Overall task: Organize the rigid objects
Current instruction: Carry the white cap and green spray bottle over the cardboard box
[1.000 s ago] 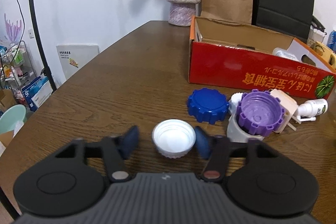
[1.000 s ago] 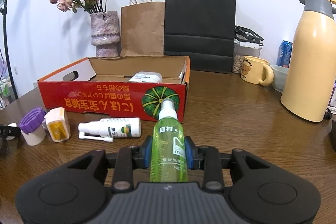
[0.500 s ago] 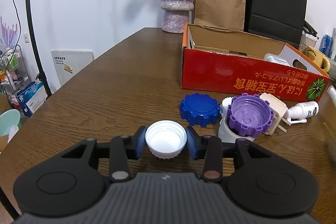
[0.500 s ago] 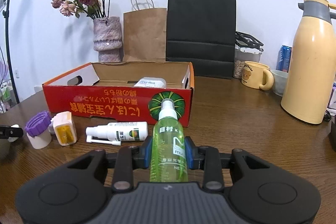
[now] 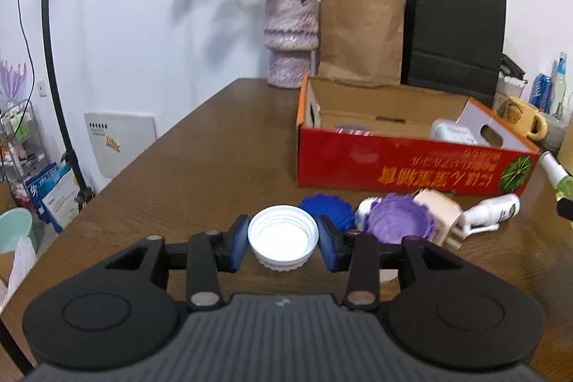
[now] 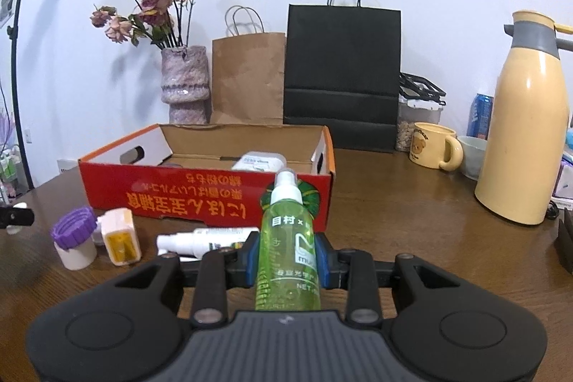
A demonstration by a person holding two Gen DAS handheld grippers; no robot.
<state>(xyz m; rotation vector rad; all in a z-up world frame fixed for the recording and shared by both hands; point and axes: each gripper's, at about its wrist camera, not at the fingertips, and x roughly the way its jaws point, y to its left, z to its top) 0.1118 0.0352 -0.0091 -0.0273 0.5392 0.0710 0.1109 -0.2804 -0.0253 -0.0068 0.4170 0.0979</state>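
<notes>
The left gripper (image 5: 283, 240) is clamped on a white cap (image 5: 283, 237), held above the counter (image 5: 215, 167) near its left edge. The right gripper (image 6: 286, 260) grips a green spray bottle (image 6: 288, 238) upright, just in front of the red box (image 6: 200, 199). A blue lid (image 5: 327, 208), purple lid (image 5: 399, 221) and white spray bottle (image 5: 492, 212) crowd the box's front wall; bare counter lies left of the box.

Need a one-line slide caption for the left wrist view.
Left hand-held gripper clamps a white cap above the table, facing the red box.
</notes>
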